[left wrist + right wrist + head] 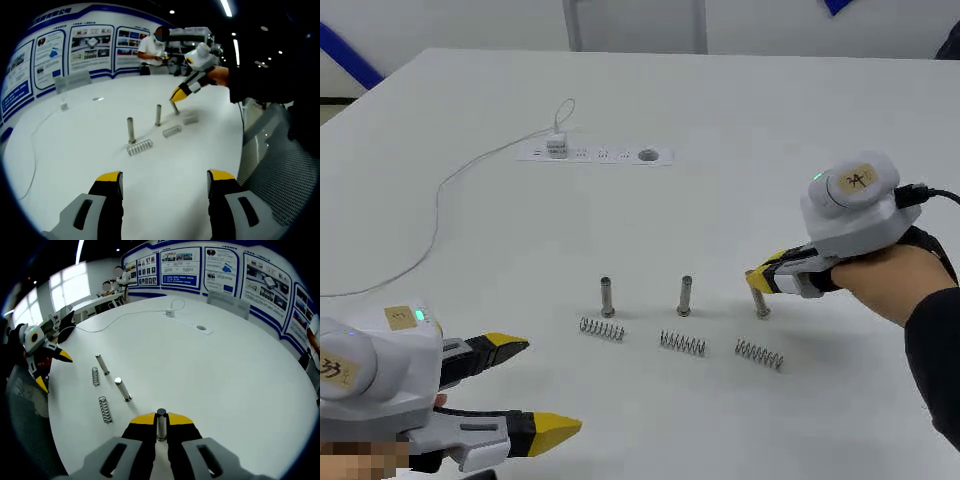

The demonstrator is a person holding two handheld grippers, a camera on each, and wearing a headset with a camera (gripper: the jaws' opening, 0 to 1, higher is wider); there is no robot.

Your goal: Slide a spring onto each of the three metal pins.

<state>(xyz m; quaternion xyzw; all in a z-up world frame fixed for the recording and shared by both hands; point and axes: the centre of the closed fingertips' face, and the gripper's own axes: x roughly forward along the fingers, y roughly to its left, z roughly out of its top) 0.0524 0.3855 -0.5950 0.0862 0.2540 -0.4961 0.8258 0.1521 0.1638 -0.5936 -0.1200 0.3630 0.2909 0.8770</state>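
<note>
Clamping rt pin (pixel 761 306) w/ rt tool (pixel 758 281), tagged 34; lt tool (pixel 549 386), tagged 33, wide.

The head view looks down from the near edge of the white surface (pixel 720 100) toward its far edge, with the row of three silver metal pins (pixel 685 296) at middle distance. The left claw (pixel 552 385) view sits low by that near edge, well back, facing along the row. The right claw (pixel 758 282) view is tight against the end pin (pixel 161 422), facing back down the row. All three views share the pins.
</note>
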